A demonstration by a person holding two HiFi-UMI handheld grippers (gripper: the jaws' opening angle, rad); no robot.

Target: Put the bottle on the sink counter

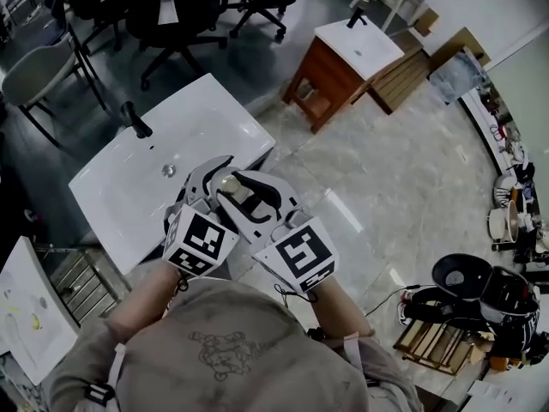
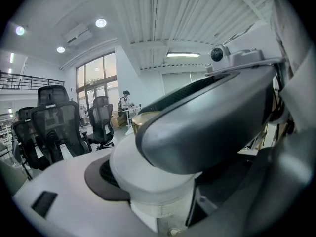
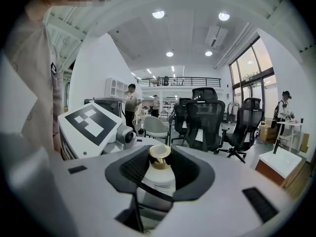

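A white bottle with a gold cap (image 1: 229, 183) hangs above the front right part of the white sink counter (image 1: 214, 114). Both grippers meet on it. In the right gripper view the bottle (image 3: 159, 174) stands upright between the dark pads (image 3: 129, 169), and my right gripper (image 3: 160, 181) is shut on it. In the left gripper view the bottle's body (image 2: 148, 181) sits in my left gripper (image 2: 163, 201), pressed into its dark pad (image 2: 96, 177). The right gripper's grey jaw crosses in front and hides the bottle's top. In the head view the left gripper (image 1: 214, 174) and right gripper (image 1: 244, 197) sit side by side.
The counter carries a black faucet (image 1: 135, 120) and a drain (image 1: 169, 170). A second vanity on a wooden cabinet (image 1: 343, 67) stands behind to the right. Office chairs (image 1: 171, 15) stand behind the counter. Gear and cables (image 1: 480, 299) lie on the floor at right.
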